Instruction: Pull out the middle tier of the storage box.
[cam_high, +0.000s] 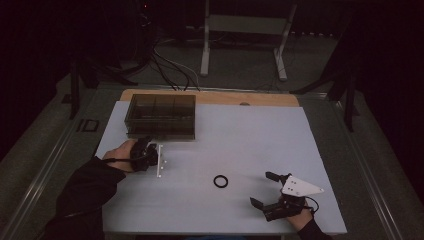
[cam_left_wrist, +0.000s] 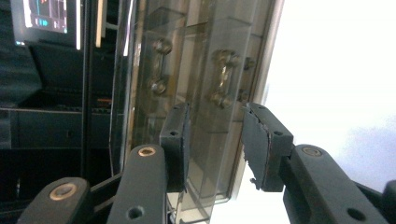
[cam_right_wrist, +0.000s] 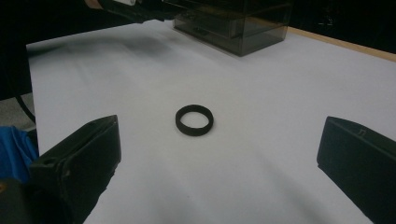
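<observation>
Tongs on the right spread wide, nothing between them, low over the white counter; black ring lies just ahead; farther, left tongs parted, straddling the smoky drawer box front, pads clear.

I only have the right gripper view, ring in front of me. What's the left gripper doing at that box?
Observer: Left gripper faces the box front, jaws apart, gripping nothing.
Operator: Anything to grab there?
Observer: Two metal handles, just beyond its pads.
Operator: And the box from above?
Observer: Its top looks split into three compartments side by side.
</observation>
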